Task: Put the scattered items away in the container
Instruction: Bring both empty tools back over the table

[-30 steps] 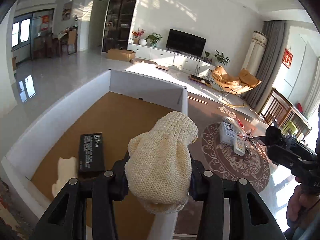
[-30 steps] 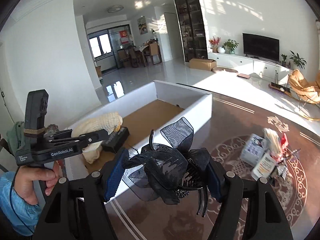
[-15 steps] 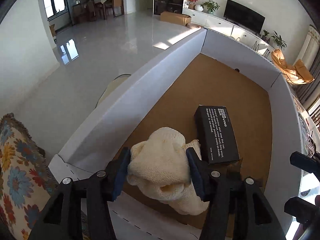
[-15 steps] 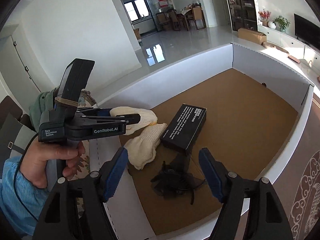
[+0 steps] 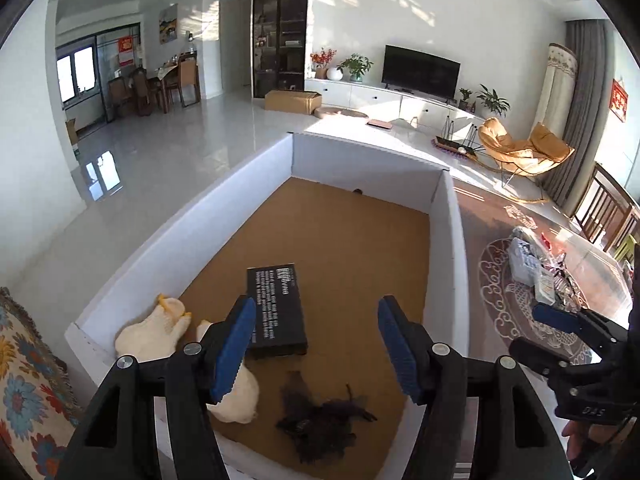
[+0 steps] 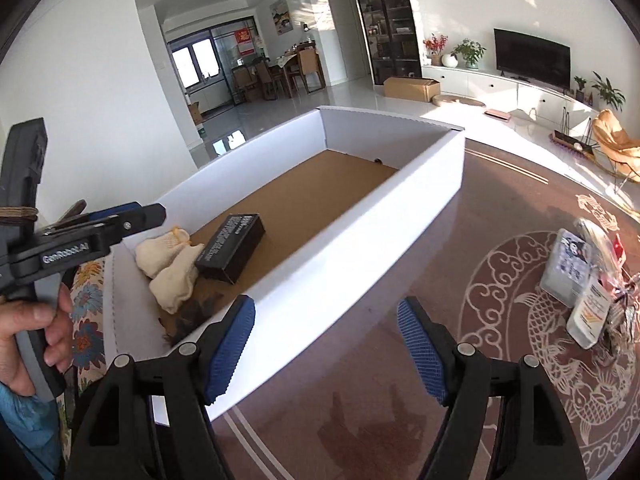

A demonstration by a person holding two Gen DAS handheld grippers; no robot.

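Both loads having dropped from our jaws, we are leaving cream mitts [image 5: 168, 330] and black hairpiece [image 5: 324, 424] in the container [image 5: 192, 240], left gripper [image 5: 316, 348] opening empty, right gripper [image 6: 326, 346] spread empty, while seemingly several packets [image 6: 576, 280] are waiting on the rug [image 6: 500, 360].

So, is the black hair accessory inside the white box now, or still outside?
Inside. The black hair accessory lies on the brown floor of the white box, near the black carton and cream gloves; no gripper touches it.
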